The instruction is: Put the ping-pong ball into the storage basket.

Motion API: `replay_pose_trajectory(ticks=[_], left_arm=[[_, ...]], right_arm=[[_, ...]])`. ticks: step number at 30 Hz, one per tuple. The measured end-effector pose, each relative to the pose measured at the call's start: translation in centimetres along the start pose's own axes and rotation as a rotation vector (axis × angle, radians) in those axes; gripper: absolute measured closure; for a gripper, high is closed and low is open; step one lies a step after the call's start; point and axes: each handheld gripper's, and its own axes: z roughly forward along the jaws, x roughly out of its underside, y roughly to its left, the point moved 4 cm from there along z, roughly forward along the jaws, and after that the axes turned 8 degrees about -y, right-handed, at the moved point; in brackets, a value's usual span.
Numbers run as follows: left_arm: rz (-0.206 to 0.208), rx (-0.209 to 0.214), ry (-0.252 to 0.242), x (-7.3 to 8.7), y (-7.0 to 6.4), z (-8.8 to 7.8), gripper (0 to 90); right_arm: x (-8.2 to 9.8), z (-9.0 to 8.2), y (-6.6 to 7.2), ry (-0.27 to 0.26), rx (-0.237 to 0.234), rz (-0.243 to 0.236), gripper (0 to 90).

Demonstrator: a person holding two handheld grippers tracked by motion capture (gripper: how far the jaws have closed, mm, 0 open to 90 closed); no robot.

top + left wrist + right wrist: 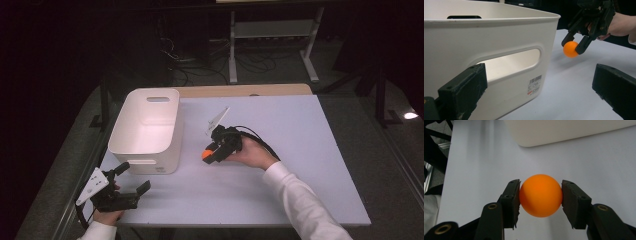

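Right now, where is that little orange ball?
The orange ball is clamped in the right gripper, just above the table, near the middle in the high view, right of the white bin.

Orange ball (540,195) centre frame, clamped between two black fingers (510,202) of right gripper (540,203), pads pressing both sides. Pale surface (481,157) behind. White bin (564,131) edge along top right.
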Motion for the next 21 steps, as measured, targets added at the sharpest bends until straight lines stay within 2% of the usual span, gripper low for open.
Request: replay_pose_trajectory(ticks=[9,11,15,16,21], left_arm=[[-0.005,0.001,0.000,0.0,0.0,0.0,0.0],[0.006,0.000,0.010,0.0,0.0,0.0,0.0],[-0.005,0.000,0.000,0.0,-0.1,0.1,0.0],[0.007,0.000,0.011,0.0,0.0,0.0,0.0],[-0.005,-0.001,0.005,0.1,0.0,0.1,0.0]], right_arm=[[-0.9,-0.9,0.0,0.001,0.004,-0.009,49.6],[-1.2,-1.1,0.0,-0.001,0.000,-0.014,49.6],[-1.7,-1.3,0.2,-0.003,-0.009,-0.020,49.6],[-1.8,-1.4,0.2,0.003,-0.004,-0.028,49.6],[-2.5,-1.5,0.3,0.009,-0.022,-0.031,49.5]])
